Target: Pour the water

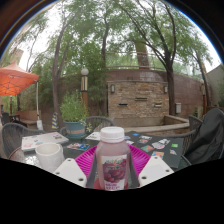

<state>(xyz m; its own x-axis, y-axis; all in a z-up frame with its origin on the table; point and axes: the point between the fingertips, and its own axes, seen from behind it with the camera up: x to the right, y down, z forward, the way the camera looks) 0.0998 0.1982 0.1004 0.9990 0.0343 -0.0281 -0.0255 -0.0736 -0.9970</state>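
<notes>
your gripper [112, 168] is clamped on the bottle [112, 160], both pink pads [87, 160] pressed to its sides, white cap upright above your fingers. the white cup [48, 155] sits just off your left finger on the table [150, 143]. scattered cards and a teal pot [75, 129] lie beyond; open air above the table's far edge.

bottle [113, 158] base hidden, table [160, 150] clutter indistinct
</notes>
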